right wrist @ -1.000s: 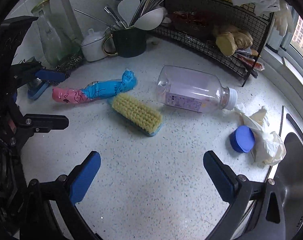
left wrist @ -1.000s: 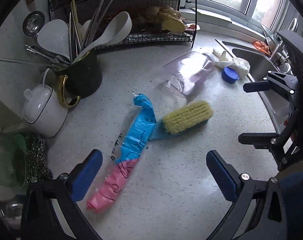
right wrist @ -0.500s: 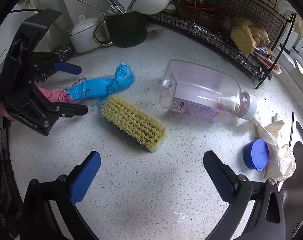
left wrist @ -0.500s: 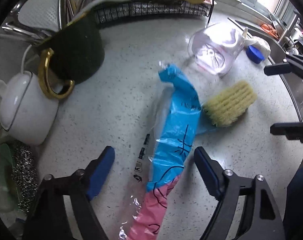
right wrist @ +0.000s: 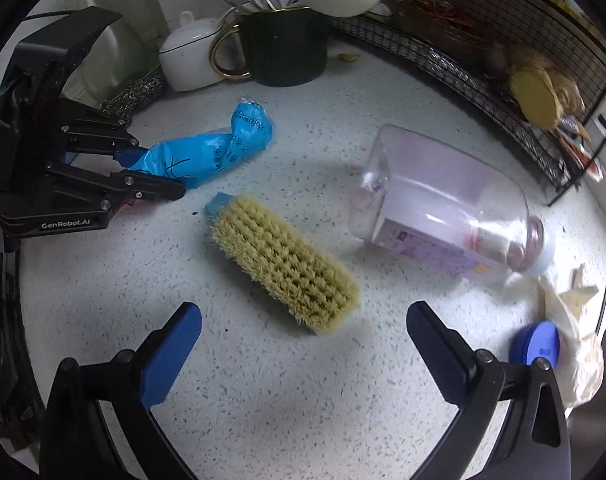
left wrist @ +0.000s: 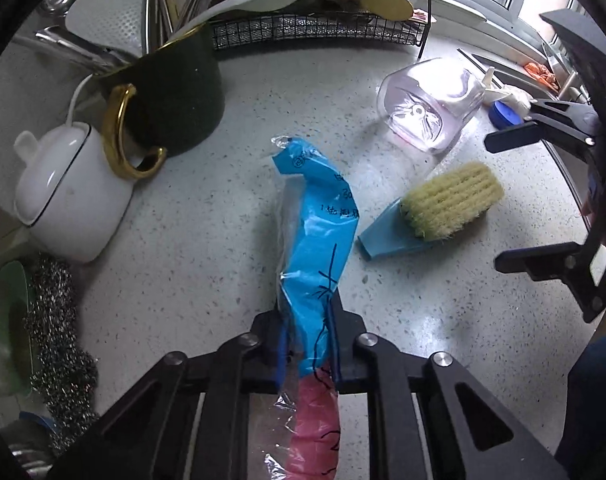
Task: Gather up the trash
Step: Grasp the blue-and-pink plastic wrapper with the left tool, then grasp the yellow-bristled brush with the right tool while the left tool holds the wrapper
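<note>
Since a second ago we have brought our left gripper down over the blue and pink plastic wrapper, and its jaws have just been closing with the wrapper between them; now the blue pads pinch it where the blue part meets the pink. That wrapper lies stretched along the speckled countertop, its blue end reaching toward the dark green mug with the gold handle, its pink end running back under the gripper.

Just beside the wrapper, apart from it, lies the scrub brush, bristles up on its blue base. Beyond the brush a clear plastic bottle lies on its side, neck toward the sink edge, near a blue lid and a crumpled white glove.

Our right gripper hangs over the counter with its jaws spread wide and nothing between them; the brush sits just ahead of its fingertips.

Farther out, a white teapot stands touching the mug's handle, a steel scourer beside it, and a black wire rack lines the back.
</note>
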The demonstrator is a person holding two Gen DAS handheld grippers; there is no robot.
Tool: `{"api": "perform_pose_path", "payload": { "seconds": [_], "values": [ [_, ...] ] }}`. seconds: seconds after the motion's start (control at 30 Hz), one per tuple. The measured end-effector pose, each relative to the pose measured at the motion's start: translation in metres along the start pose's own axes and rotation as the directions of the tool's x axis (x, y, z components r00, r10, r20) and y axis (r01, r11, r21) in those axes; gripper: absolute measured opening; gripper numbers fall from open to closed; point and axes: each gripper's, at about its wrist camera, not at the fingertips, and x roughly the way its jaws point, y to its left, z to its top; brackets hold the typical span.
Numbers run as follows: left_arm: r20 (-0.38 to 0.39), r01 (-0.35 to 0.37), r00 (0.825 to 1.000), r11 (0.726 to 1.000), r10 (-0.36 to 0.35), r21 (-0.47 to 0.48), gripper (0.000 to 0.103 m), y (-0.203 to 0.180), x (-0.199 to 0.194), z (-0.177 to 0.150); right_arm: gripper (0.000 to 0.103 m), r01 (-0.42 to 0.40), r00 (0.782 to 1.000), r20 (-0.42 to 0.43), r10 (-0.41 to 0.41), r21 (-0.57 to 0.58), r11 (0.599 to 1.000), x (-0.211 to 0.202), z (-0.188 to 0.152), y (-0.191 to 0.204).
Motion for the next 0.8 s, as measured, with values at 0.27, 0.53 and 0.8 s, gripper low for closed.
{"api": "perform_pose_path", "payload": {
  "seconds": [0.27,0.53,0.8],
  "values": [
    [0.015,0.024,1.0,0.998,-0.023,-0.063,0.013,0.013,-0.004,-0.012,0.102,-0.02,0.999,-0.028,0.017,-0.129,0.991,0.025,0.024,0.016],
    [0.018,0.01,1.0,0.995,-0.008,-0.096,0.013,0.008,-0.005,-0.013,0.07,-0.064,0.998,-0.024,0.06,-0.256,0.965,0.046,0.05,0.04],
    [0.026,0.009,1.0,0.995,-0.007,-0.096,0.013,-0.018,-0.013,-0.01,0.039,-0.056,0.998,-0.011,0.055,-0.24,0.969,0.032,0.045,0.063]
  ]
}}
